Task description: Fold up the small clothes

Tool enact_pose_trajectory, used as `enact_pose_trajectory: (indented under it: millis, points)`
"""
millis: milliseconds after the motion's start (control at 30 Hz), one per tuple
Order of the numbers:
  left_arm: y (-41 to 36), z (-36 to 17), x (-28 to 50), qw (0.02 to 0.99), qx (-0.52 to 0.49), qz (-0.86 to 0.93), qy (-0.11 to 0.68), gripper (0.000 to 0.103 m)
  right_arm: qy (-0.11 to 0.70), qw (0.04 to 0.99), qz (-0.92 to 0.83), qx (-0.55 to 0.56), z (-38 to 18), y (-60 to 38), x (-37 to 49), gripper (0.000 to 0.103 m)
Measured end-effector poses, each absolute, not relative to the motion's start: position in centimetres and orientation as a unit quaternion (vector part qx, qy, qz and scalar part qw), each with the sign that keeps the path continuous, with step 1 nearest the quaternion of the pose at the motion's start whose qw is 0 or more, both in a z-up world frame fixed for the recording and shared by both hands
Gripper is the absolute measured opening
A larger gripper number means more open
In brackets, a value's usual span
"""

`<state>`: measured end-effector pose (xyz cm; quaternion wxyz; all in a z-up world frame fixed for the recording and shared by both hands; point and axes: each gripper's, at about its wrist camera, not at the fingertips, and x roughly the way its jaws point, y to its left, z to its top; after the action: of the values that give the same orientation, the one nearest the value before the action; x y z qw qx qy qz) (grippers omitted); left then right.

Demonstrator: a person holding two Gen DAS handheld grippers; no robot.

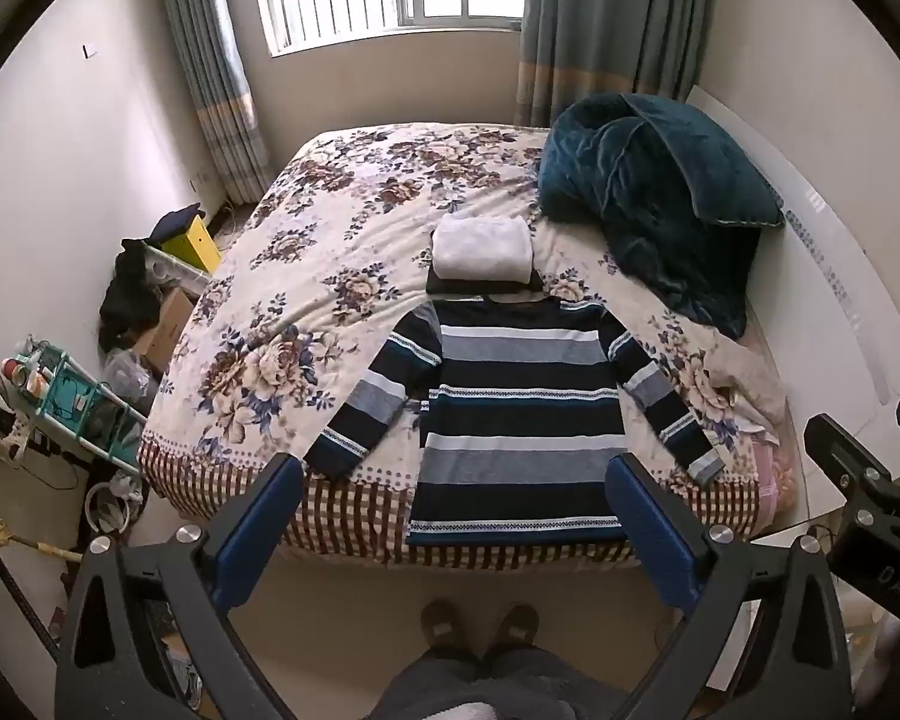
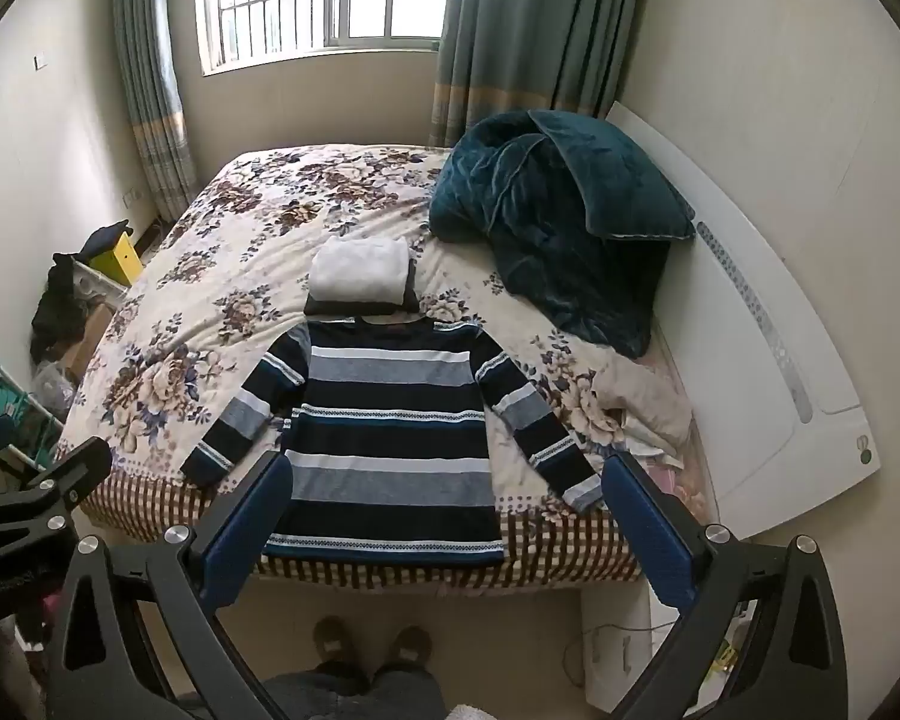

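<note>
A striped navy, grey and white sweater (image 1: 519, 420) lies flat on the floral bed (image 1: 306, 276), sleeves spread, hem at the near edge; it also shows in the right wrist view (image 2: 390, 438). Beyond its collar sits a stack of a folded white garment (image 1: 483, 249) on a folded dark garment (image 1: 444, 285), seen also in the right wrist view (image 2: 360, 276). My left gripper (image 1: 456, 480) is open and empty, held above the floor before the bed. My right gripper (image 2: 447, 480) is open and empty, likewise back from the bed, and shows at the right edge of the left view (image 1: 864, 468).
A crumpled teal blanket (image 1: 660, 192) lies at the bed's far right, by the white headboard (image 1: 840, 276). Boxes, a yellow bin (image 1: 195, 243) and a teal rack (image 1: 72, 396) crowd the floor at left. The person's slippered feet (image 1: 480, 624) stand at the bed's near edge.
</note>
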<state>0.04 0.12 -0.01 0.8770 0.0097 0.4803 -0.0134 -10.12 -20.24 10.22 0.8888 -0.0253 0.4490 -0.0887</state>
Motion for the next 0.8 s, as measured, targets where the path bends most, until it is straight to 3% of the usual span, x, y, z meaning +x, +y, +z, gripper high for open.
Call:
enact_pose_trajectory:
  millis: [800]
  points:
    - [0.3, 0.9, 1.2, 0.880, -0.004, -0.009, 0.476, 0.103, 0.447, 0.890, -0.084, -0.028, 11.0, -20.7, -8.8, 0.103]
